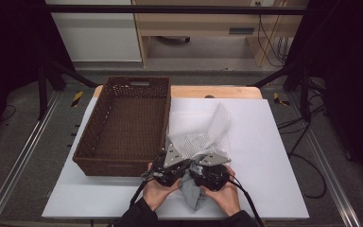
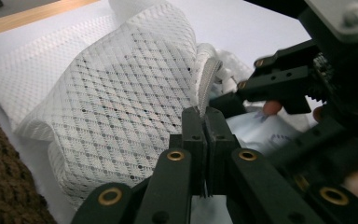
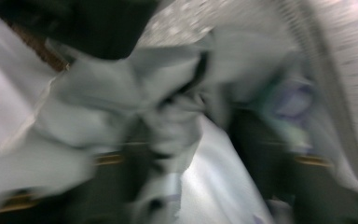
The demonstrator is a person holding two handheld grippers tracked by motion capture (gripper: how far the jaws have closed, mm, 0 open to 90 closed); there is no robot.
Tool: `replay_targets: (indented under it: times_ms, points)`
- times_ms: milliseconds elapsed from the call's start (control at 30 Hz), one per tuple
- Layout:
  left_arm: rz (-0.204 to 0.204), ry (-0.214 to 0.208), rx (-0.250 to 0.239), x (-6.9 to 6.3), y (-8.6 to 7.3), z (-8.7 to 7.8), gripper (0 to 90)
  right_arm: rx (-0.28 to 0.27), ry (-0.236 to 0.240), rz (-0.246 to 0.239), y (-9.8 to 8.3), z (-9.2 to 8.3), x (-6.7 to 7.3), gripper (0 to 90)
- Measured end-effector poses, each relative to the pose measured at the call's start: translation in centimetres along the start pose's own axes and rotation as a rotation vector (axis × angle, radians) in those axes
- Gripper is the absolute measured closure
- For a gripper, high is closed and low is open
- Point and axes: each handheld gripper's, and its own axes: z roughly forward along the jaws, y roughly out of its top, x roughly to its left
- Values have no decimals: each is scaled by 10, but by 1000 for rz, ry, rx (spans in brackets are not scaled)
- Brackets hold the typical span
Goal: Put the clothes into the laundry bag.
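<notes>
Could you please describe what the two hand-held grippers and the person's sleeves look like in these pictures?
Both hand-held grippers, left and right, are black, each topped by a grey three-cornered plate. A black cable trails from each toward the person. The left gripper view shows flat black linkage arms with brass-coloured rivets. The sleeves are dark.

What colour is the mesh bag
White, with a diamond mesh pattern; the mesh bag shows best in left gripper view.

Looks down from above, past both hands; gripper views sit close, sharing white mesh bag (image 2: 121,102) ahead of the jaws.
</notes>
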Motion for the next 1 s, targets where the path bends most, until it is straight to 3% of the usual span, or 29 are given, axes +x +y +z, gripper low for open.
replay_targets:
  times_ms: [33,133,300,333,400,533,633,733,867,1000]
  points:
    - [1,-1,-1,-1,0,0,883,0,5,15,1,-1,-1,744]
    - [9,-10,-10,-4,3,-4,883,-21,11,61,5,-5,-7,811]
    - [14,-31,-21,-7,7,-9,882,-136,-125,122,5,-11,-20,819]
    - [17,-33,-19,-7,7,-9,882,-133,-162,129,4,-9,-25,817]
    - [26,-32,-6,-10,5,-5,882,-106,-179,134,2,-2,-31,805]
    - [36,-18,24,-11,0,3,882,-94,-159,141,1,3,-35,693]
    - [30,-7,49,-8,-4,10,882,-119,-135,116,2,-6,-35,520]
    - [20,-3,62,-5,-7,15,882,-142,-63,117,2,-23,-33,381]
    - [27,-2,63,-6,-8,18,882,-89,43,84,-4,-39,-28,225]
    - [28,0,60,-8,-7,19,882,-44,47,28,-16,-45,-24,187]
